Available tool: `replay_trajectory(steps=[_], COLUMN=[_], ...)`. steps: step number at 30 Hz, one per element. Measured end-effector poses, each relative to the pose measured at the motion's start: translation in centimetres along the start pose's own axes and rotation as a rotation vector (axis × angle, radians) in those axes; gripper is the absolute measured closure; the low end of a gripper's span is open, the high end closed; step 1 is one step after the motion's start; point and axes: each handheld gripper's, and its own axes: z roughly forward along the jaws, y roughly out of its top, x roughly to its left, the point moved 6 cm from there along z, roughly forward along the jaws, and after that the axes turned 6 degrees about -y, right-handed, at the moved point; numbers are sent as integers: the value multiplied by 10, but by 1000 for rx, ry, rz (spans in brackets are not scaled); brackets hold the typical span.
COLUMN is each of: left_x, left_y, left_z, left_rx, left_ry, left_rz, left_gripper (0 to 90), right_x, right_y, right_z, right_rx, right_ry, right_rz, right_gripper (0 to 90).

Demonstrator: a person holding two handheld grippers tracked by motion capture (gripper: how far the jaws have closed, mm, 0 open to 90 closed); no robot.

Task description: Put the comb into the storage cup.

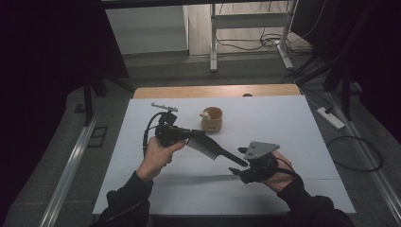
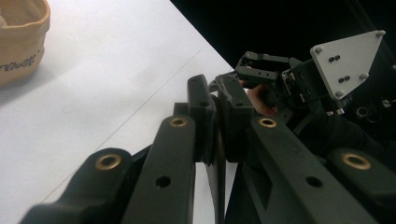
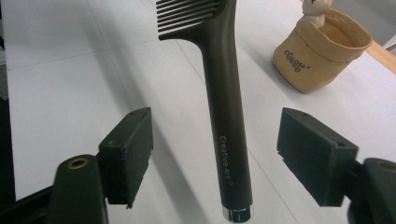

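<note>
The left gripper clamps the black comb by its toothed end, while the right gripper stands open around its handle, untouching.

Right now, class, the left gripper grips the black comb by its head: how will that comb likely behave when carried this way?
The comb looks stiff: held by the left gripper, its handle juts out straight without sagging. It seems light, since one end-grip holds it up. The smooth handle may slip or swivel; the right gripper stands open around it.
</note>
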Motion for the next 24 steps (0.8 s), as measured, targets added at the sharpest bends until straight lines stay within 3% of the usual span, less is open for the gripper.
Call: replay_trajectory(steps=[6, 18, 24], left_x=[-1, 1, 3], left_y=[1, 3, 6], left_z=[-2, -7, -10], left_rx=[4, 5, -1], left_ry=[12, 40, 54], left_rz=[9, 22, 31], left_gripper=[836, 836, 835], right_x=[-4, -6, -9], right_y=[-2, -7, -11], right_z=[0, 1, 1], right_rx=[20, 53, 80], right_ry=[22, 46, 38], right_rz=[50, 90, 126], right_gripper=[179, 70, 6])
